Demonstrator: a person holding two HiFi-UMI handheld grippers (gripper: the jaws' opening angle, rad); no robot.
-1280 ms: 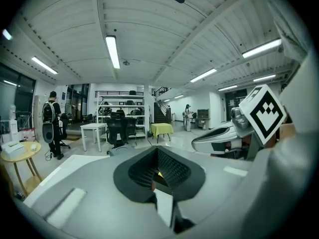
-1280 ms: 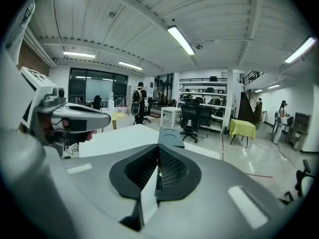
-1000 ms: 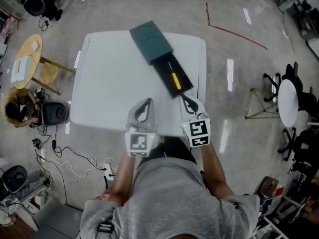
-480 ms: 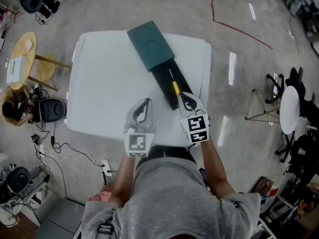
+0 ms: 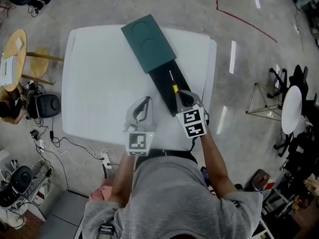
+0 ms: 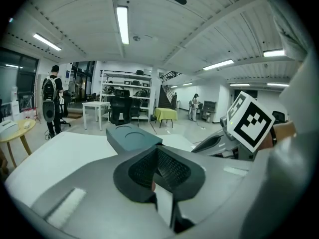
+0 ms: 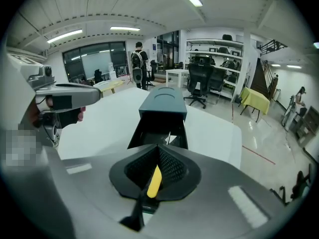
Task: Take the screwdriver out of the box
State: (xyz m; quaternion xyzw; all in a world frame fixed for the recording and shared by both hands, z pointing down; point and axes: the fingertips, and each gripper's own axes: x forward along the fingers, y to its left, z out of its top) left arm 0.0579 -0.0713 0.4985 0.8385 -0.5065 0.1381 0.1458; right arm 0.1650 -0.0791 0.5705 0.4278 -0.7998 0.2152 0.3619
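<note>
The screwdriver [image 7: 154, 180] lies in the open drawer of the box [image 5: 149, 44], its yellow handle in the narrow slot between the pads of my right tongs [image 7: 159, 151] and its shaft running on ahead of their tips. Those tongs are drawn nearly together; I cannot tell whether they pinch the handle yet. My left tongs [image 6: 157, 153] are closed on nothing, beside them over the tabletop [image 5: 99, 83]. I judge this the grasping step: next, a firm squeeze, then a lift clear of the drawer

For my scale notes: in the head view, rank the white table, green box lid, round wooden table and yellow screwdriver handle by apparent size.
white table
green box lid
round wooden table, farther from the camera, true size unsure
yellow screwdriver handle, only partly visible
</note>
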